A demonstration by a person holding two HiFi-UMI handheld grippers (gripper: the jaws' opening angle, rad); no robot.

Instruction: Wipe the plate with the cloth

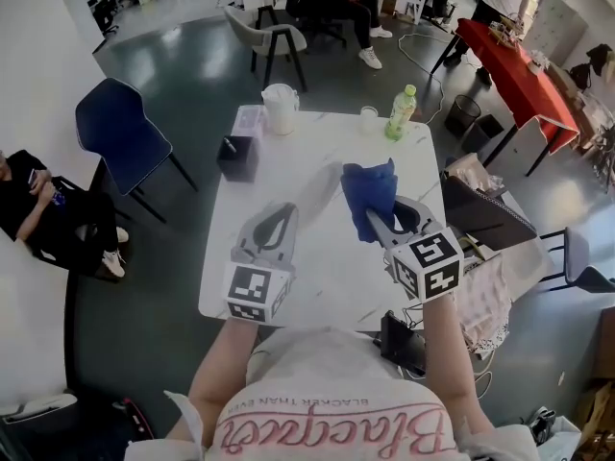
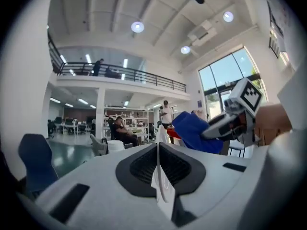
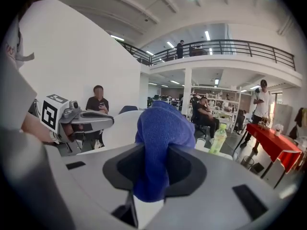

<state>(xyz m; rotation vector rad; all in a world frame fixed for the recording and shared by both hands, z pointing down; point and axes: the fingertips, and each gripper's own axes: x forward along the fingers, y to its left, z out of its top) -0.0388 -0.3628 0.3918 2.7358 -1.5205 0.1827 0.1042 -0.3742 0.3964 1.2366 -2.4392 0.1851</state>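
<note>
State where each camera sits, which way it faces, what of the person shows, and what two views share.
Head view: on the head, facing steeply down at the white table; forearms, left gripper and right gripper show.
Left gripper view: on that gripper, along jaws shut on the round white plate.
Right gripper view: likewise, jaws shut on the soft blue cloth.
Shared: both gripper views show the other gripper.

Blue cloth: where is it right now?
Head view, right of centre: cloth clamped in the right gripper above the table, beside the plate in the left gripper.
</note>
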